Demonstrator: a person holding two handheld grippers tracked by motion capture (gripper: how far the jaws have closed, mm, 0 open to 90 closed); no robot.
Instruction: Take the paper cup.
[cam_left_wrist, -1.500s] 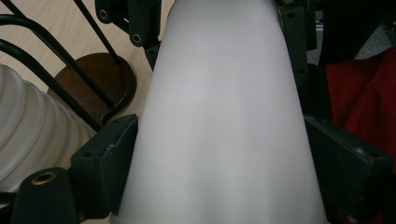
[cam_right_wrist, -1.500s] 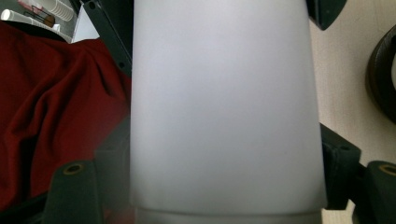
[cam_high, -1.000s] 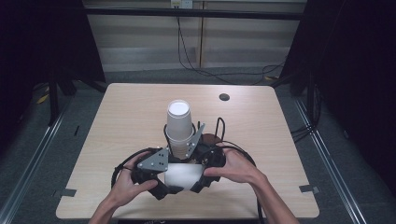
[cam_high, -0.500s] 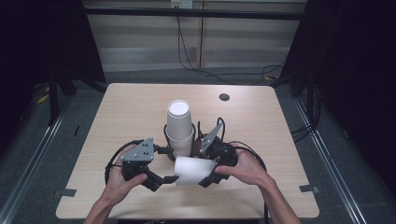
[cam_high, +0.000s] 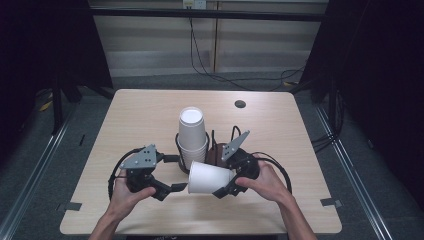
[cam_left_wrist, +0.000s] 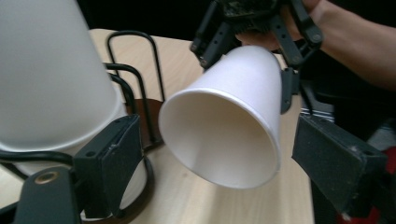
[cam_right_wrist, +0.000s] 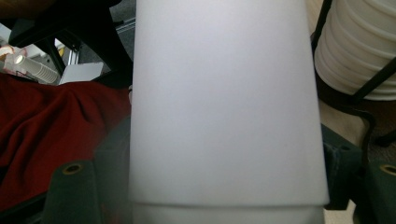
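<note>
Over the desk (cam_high: 150, 115) our right gripper (cam_high: 227, 184) fingers clamp a cup (cam_high: 209, 177) sideways; left gripper (cam_high: 172, 175) fingers, just opening, empty beside the stack (cam_high: 192, 132).

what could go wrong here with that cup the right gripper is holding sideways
1. The right gripper clamps the thin paper cup by its narrow end; squeezing harder could crush it, too little and it may slip.
2. The cup's open mouth faces the left gripper, whose jaws hold nothing and stand close by; a bump could knock it loose.
3. The stack of cups in its wire holder stands just behind; a swing could tip it.
</note>
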